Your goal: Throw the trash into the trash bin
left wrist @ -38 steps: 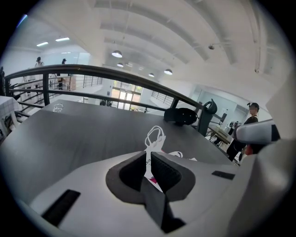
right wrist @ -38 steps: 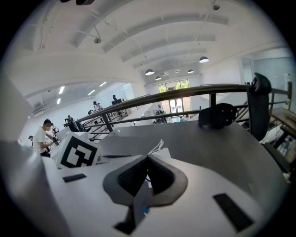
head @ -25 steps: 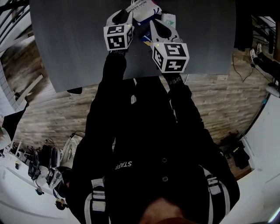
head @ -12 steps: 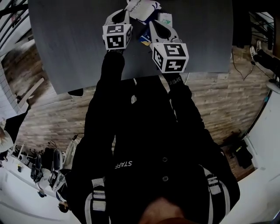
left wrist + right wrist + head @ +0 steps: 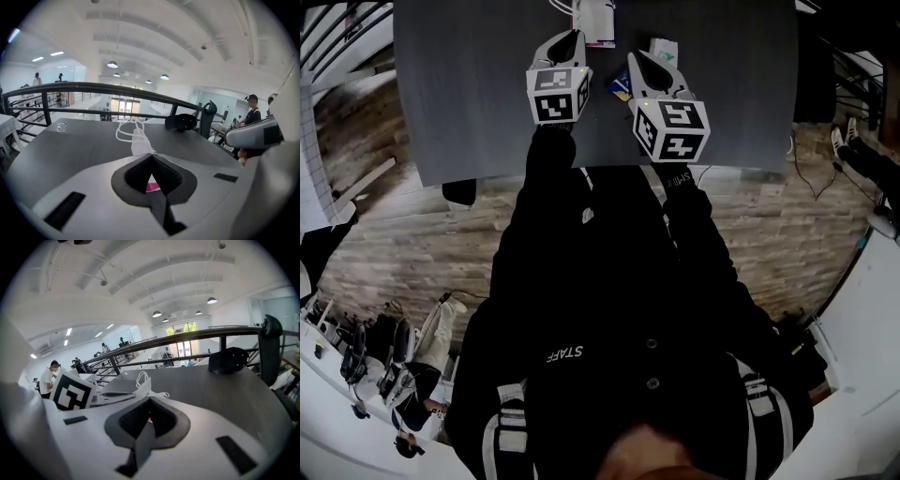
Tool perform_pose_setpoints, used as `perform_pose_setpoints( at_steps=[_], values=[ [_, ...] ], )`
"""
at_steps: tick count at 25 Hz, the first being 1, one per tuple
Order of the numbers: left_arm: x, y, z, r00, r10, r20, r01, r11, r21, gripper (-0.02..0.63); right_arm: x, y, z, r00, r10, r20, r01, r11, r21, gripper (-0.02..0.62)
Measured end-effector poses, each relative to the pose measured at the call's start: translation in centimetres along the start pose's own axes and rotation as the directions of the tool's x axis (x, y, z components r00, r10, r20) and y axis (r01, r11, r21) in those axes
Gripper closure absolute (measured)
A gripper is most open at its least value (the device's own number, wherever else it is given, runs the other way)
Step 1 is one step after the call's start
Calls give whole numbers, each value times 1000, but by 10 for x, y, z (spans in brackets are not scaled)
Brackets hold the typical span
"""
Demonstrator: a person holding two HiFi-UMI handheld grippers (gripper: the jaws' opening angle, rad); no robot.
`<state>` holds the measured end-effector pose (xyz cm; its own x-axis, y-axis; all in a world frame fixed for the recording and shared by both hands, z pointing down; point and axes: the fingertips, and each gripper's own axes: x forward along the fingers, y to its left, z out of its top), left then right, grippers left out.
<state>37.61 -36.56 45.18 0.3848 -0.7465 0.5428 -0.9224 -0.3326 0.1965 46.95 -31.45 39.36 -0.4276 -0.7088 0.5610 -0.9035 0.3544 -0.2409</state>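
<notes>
Paper bag [image 5: 595, 21], white with a pink strip, is seen in the head view over the grey table [image 5: 459, 84]. It is placed inward from the near edge, roughly midway between the left and right edges. It is met by the tip of the left tongs [image 5: 570, 39]. The right tongs [image 5: 636, 61] are held just beside it. A blue-and-yellow scrap [image 5: 619, 89] is noted between the two tongs, and a white-and-green scrap [image 5: 664, 47] just right of the right tongs.

Left gripper view: the left tongs [image 5: 151, 158] are found pressed together on the paper bag [image 5: 139, 143]. Pink is glimpsed in the gap, and the string handles are looped up beyond the tip. Whether the bag's lower edge touches the table [image 5: 70, 145] cannot be told. A black object [image 5: 182, 122] is noted at the far edge, under a railing [image 5: 93, 86].

Right gripper view: the right tongs [image 5: 150, 401] are found fully closed. A pink speck is seen at the gap, but what is pinched, if anything, cannot be told. The paper bag [image 5: 143, 389] is seen just past the tip.
</notes>
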Motion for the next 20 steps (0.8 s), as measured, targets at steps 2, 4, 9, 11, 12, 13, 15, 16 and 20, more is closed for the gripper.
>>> perform_pose_setpoints(
  at_steps=[2, 4, 9, 11, 12, 13, 15, 16, 20],
  values=[
    [-17, 7, 3, 1000, 19, 20, -18, 1000, -14, 601, -1, 14, 4, 1000, 24, 5, -24, 1000, -18, 580],
    [-35, 17, 6, 998, 45, 41, -43, 999, -34, 601, -1, 30, 7, 999, 50, 9, -50, 998, -39, 580],
    [-87, 51, 6, 988, 128, 81, -120, 988, -95, 602, 0, 81, 11, 993, 122, 5, -121, 988, -92, 580],
    [-108, 66, 4, 982, 161, 95, -149, 981, -124, 601, 2, 104, 11, 988, 153, -1, -152, 982, -114, 580],
    [-119, 74, 3, 979, 179, 101, -164, 977, -138, 602, 3, 116, 11, 986, 169, -6, -168, 978, -126, 580],
    [-129, 82, 2, 975, 196, 107, -179, 972, -152, 602, 4, 128, 10, 983, 186, -11, -185, 973, -138, 580],
    [-151, 98, -3, 965, 234, 116, -211, 961, -180, 603, 7, 154, 9, 975, 220, -23, -220, 962, -161, 580],
    [-163, 108, -6, 960, 253, 121, -227, 954, -194, 603, 9, 168, 8, 971, 237, -29, -238, 956, -172, 580],
    [-209, 147, -16, 938, 317, 141, -278, 930, -242, 603, 16, 226, 3, 954, 296, -52, -300, 930, -213, 580]
  ],
)
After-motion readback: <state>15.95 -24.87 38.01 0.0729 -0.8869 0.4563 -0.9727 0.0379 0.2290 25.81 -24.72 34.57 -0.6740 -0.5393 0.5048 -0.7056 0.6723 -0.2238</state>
